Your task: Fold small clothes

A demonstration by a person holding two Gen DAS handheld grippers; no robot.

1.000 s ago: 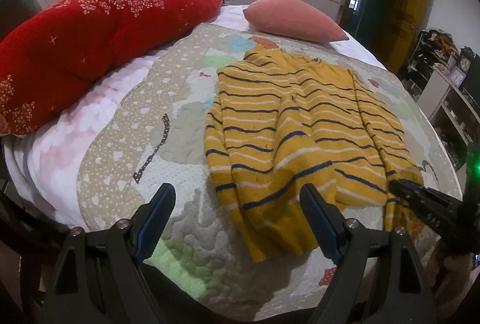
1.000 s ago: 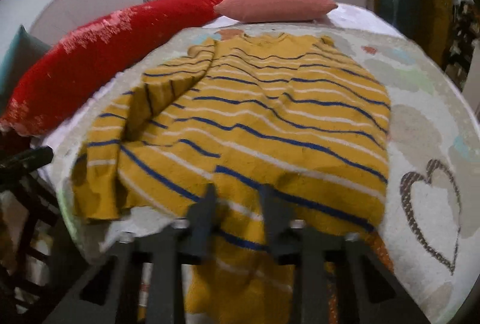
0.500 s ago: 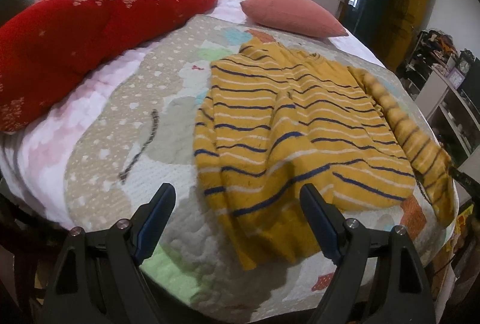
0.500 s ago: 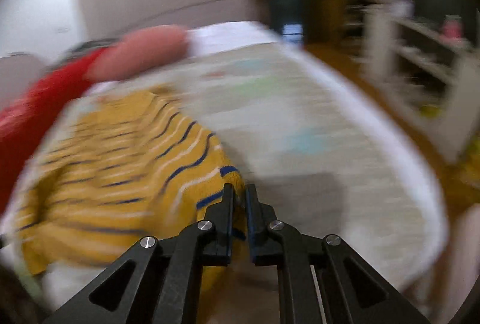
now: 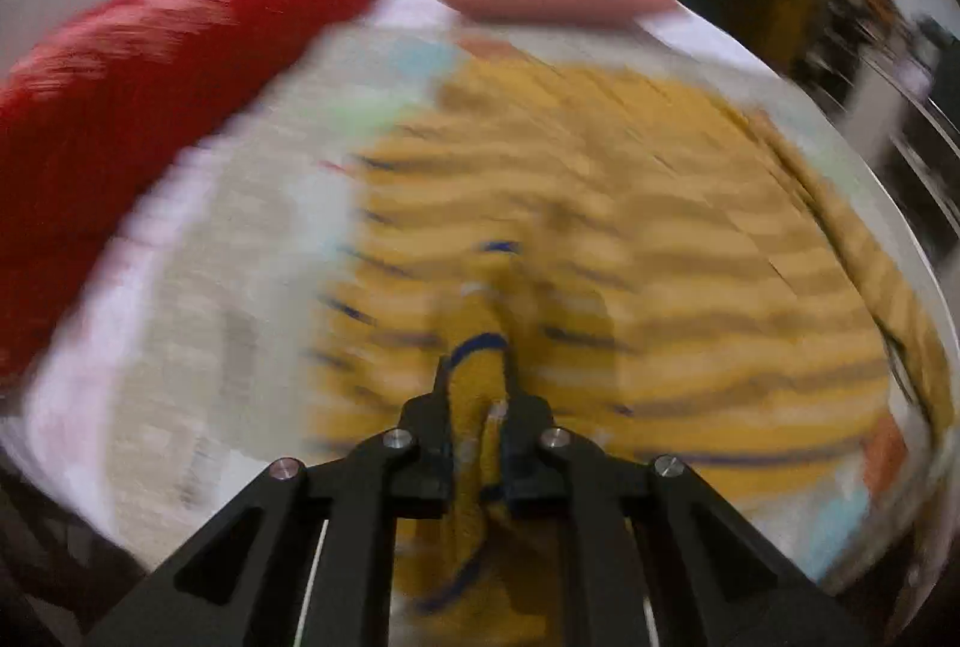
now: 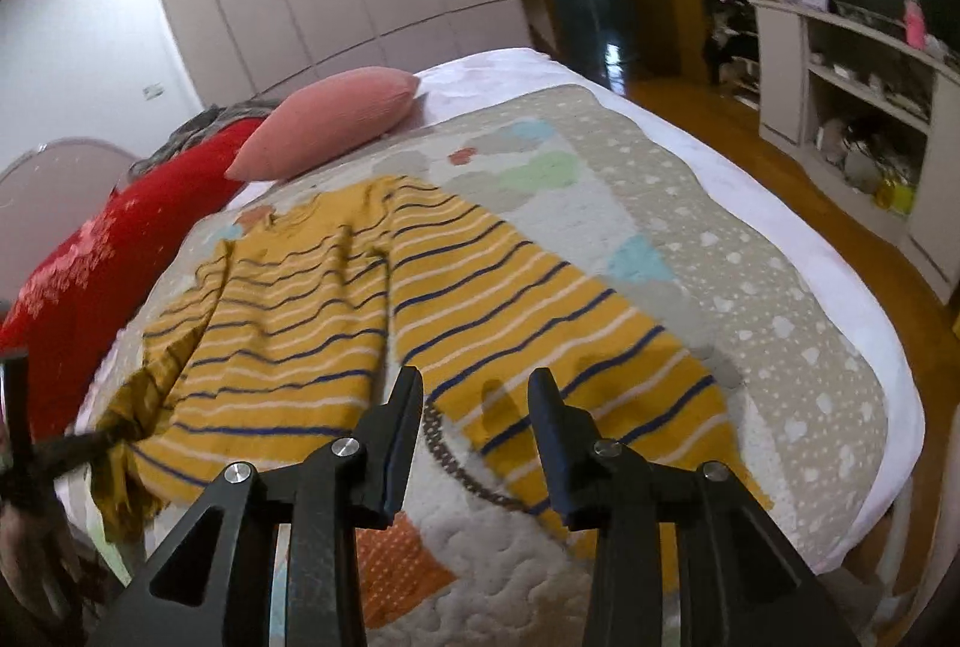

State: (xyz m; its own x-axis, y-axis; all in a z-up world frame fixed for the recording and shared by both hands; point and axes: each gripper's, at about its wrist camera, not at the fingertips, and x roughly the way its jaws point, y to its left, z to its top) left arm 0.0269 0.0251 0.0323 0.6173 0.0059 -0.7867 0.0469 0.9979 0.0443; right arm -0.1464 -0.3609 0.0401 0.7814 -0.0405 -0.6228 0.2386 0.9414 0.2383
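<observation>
A quilt [image 6: 690, 203] is covering the bed, shelves [image 6: 852, 65] standing beyond. The left gripper [image 5: 477, 377], just closing, is clamping the sweater [image 6: 312, 311]; the right gripper [image 6: 474, 395], just opening, is hanging empty; only its view is sharp.

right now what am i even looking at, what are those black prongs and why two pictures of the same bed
The black prongs are the fingers of two hand-held grippers a person carries, each with its own camera looking along them. One picture is from the left hand-held gripper, whose jaws have just been closing and now pinch the near edge of the yellow striped sweater. The other is from the right hand-held gripper, whose jaws have just been opening; nothing is between them. The sweater lies on a patterned quilt, near a pink pillow.
</observation>
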